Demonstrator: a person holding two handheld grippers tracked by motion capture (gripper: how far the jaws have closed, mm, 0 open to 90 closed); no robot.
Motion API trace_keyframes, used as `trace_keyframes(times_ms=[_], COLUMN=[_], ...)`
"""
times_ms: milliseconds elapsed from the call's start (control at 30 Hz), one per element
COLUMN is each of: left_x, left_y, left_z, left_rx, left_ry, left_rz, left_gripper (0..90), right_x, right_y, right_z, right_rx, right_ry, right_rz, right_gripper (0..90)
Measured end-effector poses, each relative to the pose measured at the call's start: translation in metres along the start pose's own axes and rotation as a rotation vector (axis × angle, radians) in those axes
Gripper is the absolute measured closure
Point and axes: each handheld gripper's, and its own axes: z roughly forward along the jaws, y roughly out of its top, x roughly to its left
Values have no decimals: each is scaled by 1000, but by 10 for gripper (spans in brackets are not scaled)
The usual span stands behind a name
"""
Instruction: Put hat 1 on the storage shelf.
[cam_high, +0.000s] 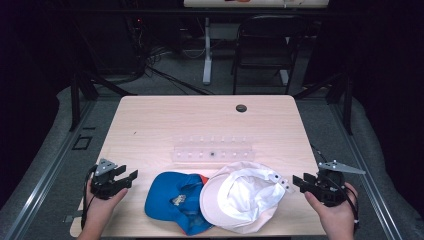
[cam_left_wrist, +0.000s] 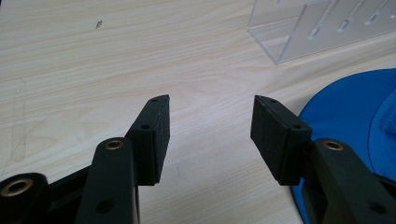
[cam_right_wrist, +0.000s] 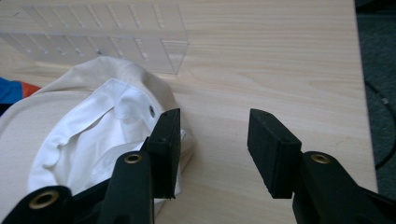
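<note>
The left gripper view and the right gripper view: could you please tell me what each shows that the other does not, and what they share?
Left gripper view: the blue cap beside the open left tongs, with nothing between the jaws. Right gripper view: the white cap lying inside up, one jaw of the open right tongs in front of its edge, and dark floor past the table edge. Both: the wooden table and the clear rack.

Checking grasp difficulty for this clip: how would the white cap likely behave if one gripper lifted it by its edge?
The white cap lies upside down with its lining creased, so the crown would probably sag and fold. The flat brim looks stiffer and should hold its shape. It overlaps the blue cap, which might shift with it. Being thin cloth, it is likely light.
</note>
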Motion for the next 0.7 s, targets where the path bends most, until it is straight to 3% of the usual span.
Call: trace_keyframes(times_ms=[133,367,700], left_x=[-1,-2,0], left_y=[0,-2,-4], left_z=[1,1,1], left_rx=[4,10,13], left_ry=[-5,-9,-2], left_rz=[7,16,12], left_gripper=[475,475,474], right_x=[1,7,6], right_y=[5,11,11], right_z=[2,14,35], right_rx=[46,120,196], right_ry=[60,90,136], right_rz=[25,12,48], right_gripper=[532,524,528])
